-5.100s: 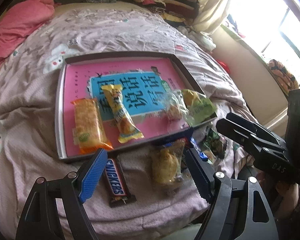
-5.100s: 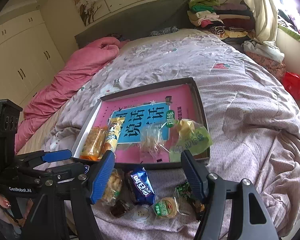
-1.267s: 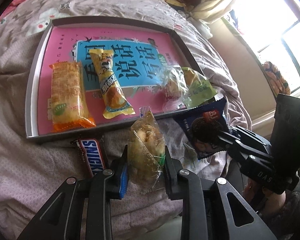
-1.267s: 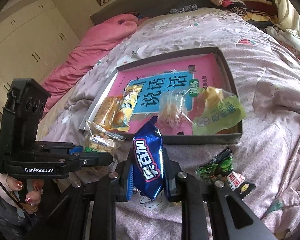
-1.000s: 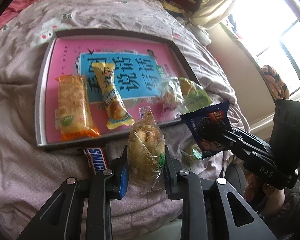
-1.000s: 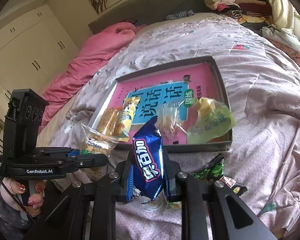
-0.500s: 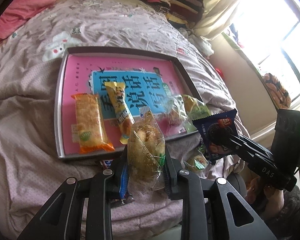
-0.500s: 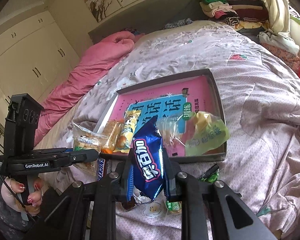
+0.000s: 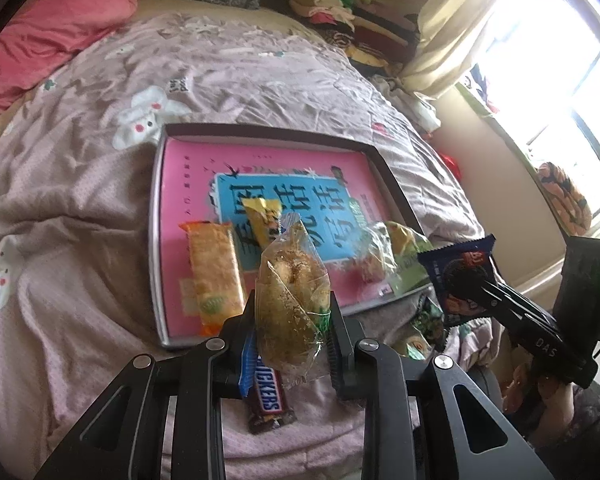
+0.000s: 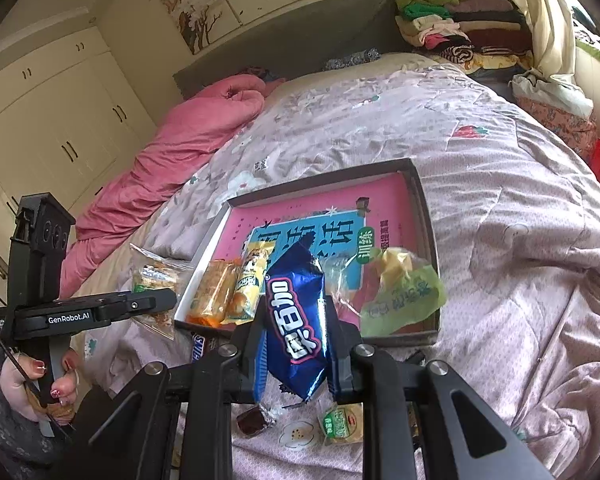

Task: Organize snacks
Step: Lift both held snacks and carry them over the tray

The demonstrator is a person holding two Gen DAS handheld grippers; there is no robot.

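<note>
both wrist views face bedhead; share tray (image 9: 156, 240) (image 10: 430, 216)

In the left wrist view, the clear pastry bag (image 9: 290, 300) at centre covers the lower end of the yellow snack pack (image 9: 262, 218) and the top of the Snickers bar (image 9: 266, 398). In the right wrist view we find the blue cookie packet (image 10: 298, 320) hiding part of the clear wrapper (image 10: 340, 276) in the tray (image 10: 426, 200). At that frame's bottom, the round green snack (image 10: 340, 424) has print too small for us to read.

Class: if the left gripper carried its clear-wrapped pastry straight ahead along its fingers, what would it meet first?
Probably the pink tray, near the yellow snack; the left gripper looks raised, so depth is uncertain.
</note>
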